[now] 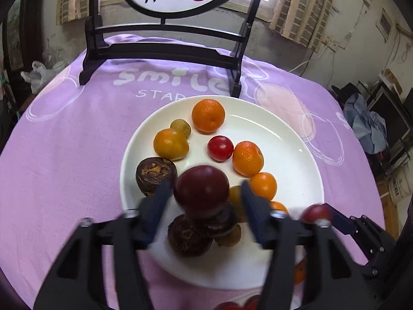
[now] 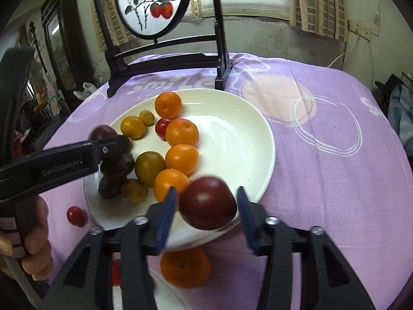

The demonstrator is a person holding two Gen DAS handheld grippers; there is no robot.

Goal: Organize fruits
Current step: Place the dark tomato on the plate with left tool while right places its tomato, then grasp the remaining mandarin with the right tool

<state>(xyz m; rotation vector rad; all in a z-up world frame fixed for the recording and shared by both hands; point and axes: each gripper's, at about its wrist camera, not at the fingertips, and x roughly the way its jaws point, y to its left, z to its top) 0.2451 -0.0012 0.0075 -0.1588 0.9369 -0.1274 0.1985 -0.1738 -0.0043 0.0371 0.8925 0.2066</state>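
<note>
Left wrist view: left claw point(image 1: 204, 201) sits over the near-left part of the white plate point(image 1: 296, 180), fingers apart w/ a dark red plum point(image 1: 201, 191) between them; left finger looks to touch it, right finger shows a gap, can't tell if it's really gripped. Under the plum, two dark wrinkled fruits are stacked point(image 1: 189, 237), a third point(image 1: 155, 175) lies at the plate's left rim. Further back on the plate: yellow plum point(image 1: 171, 144), small yellowish fruit point(image 1: 181, 127), far tangerine point(image 1: 208, 115), red cherry tomato point(image 1: 220, 148), two more orange fruits point(image 1: 247, 158) to the right. Plate rests on a purple cloth point(image 1: 77, 155) covering the worktop; a dark wooden stand point(image 1: 165, 49) holding a round painted panel is at the far side. Right claw point(image 1: 316, 214) shows at near right w/ a red fruit. Right wrist view: right claw point(image 2: 206, 201) hovers over the plate's near rim point(image 2: 260, 134), fingers apart around a second dark red plum point(image 2: 207, 202), gaps visible both sides, grip unclear. Left claw point(image 2: 113, 142) enters from the left over the plate, plum at its tip, held by a hand point(image 2: 33, 232). Off the plate on the cloth: a tangerine point(image 2: 184, 268) near, under the claw, and a small red tomato point(image 2: 75, 215) at near left.
</note>
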